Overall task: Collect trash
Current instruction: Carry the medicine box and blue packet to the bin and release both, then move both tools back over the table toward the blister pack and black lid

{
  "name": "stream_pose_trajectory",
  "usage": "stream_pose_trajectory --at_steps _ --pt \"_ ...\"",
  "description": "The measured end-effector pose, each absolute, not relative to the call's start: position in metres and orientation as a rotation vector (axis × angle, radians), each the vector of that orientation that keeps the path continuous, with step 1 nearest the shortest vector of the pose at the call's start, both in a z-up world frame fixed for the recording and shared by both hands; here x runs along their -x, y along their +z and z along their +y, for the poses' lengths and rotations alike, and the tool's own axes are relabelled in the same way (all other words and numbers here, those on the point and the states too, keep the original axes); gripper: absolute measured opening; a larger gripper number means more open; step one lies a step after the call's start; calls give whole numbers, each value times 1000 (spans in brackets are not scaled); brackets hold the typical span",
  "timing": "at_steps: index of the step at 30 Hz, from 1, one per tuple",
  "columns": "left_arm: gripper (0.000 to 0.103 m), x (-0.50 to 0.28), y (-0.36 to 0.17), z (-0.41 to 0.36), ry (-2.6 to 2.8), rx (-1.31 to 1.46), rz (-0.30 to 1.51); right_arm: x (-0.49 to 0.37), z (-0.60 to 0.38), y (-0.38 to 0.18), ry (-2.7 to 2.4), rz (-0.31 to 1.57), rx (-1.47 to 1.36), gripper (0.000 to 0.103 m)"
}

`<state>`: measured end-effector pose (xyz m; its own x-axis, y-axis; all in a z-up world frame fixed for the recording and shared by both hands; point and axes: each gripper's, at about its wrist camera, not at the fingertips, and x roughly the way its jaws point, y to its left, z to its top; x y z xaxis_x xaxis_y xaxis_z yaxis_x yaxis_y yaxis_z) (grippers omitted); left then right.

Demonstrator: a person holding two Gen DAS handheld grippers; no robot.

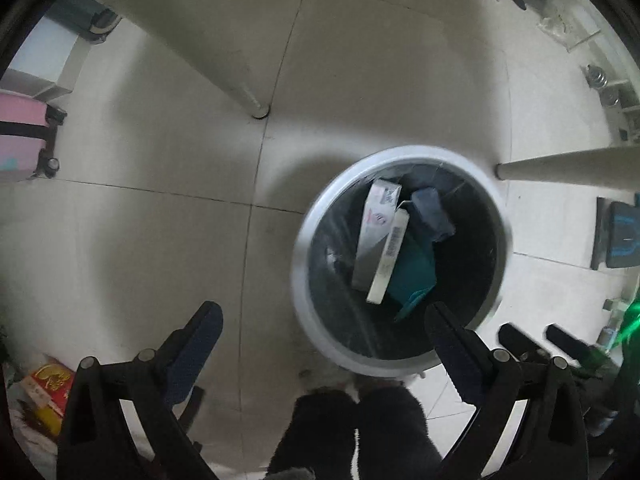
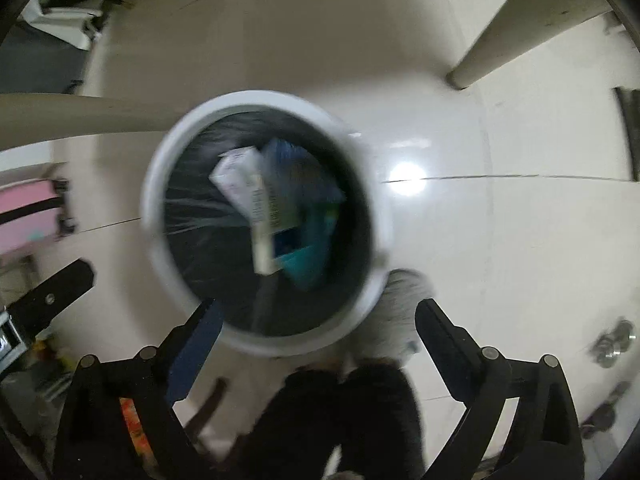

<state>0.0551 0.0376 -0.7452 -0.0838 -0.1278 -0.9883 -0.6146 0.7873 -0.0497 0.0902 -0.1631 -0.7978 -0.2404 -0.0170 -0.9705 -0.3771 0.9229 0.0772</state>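
A round trash bin with a white rim (image 1: 304, 236) and a black liner stands on the tiled floor. Inside lie a white carton (image 1: 376, 236), a teal packet (image 1: 412, 272) and a dark blue item (image 1: 430, 210). My left gripper (image 1: 324, 320) is open and empty, above the bin's near edge. In the right wrist view the bin's rim (image 2: 154, 208) and the white carton (image 2: 244, 188) are blurred. My right gripper (image 2: 316, 316) is open and empty, above the bin's near rim. The right gripper's fingers (image 1: 520, 340) show at the lower right of the left wrist view.
Table legs (image 1: 240, 80) (image 1: 568, 168) stand beside the bin. A pink suitcase (image 1: 20, 136) is at the left. Red and yellow packaging (image 1: 46, 388) lies at the lower left. A grey fluffy slipper (image 2: 400, 312) and dark trouser legs (image 1: 352, 432) are below the grippers.
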Motion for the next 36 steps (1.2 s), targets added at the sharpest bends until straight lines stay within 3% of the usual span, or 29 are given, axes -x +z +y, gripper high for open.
stream_pose_trajectory --at_steps 8,20,27,36 --pt "103 -43 -711 30 474 513 1626 -93 -168 -770 296 1726 378 100" --pt "103 -25 -628 21 465 494 1584 -77 -161 -671 300 1651 362 100" --pt "103 -12 -551 14 447 479 1571 -61 -163 -582 330 1623 365 100" --pt "103 -5 -415 17 451 456 1465 -55 -171 -434 371 1601 265 100"
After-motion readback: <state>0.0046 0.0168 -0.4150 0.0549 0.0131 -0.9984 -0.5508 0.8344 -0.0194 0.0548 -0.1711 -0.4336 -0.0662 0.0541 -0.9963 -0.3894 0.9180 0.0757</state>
